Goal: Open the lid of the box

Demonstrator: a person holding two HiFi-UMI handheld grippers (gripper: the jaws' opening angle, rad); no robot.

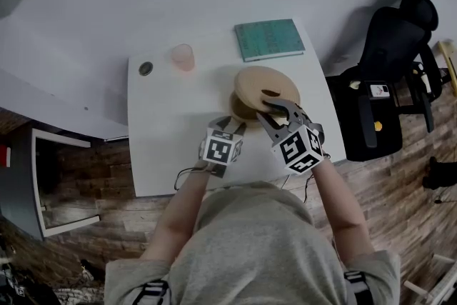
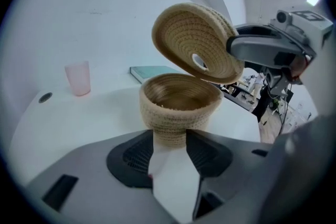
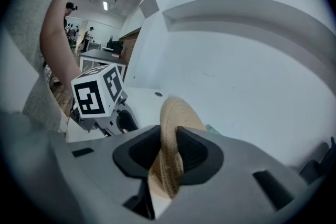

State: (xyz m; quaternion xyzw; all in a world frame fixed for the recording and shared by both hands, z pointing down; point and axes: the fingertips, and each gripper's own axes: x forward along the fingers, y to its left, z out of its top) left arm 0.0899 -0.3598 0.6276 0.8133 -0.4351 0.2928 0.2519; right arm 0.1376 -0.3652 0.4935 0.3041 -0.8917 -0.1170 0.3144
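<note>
A round woven box (image 2: pixel 178 105) stands on the white table (image 1: pixel 171 146), with its hollow inside showing in the left gripper view. My left gripper (image 2: pixel 170 141) is shut on the near lower wall of the box, which fills the gap between its pads. The woven lid (image 2: pixel 191 42) hangs tilted above the box's far right rim, clear of the opening. My right gripper (image 3: pixel 168 152) is shut on the lid's rim (image 3: pixel 170 128), which stands on edge between the pads. In the head view the lid (image 1: pixel 265 86) covers most of the box (image 1: pixel 243 109), and both grippers sit close together at its near side.
A pink cup (image 1: pixel 183 56) and a round grommet (image 1: pixel 146 68) are at the table's far left. A teal book (image 1: pixel 269 38) lies at the far edge behind the box. A black office chair (image 1: pixel 389 75) stands to the right of the table.
</note>
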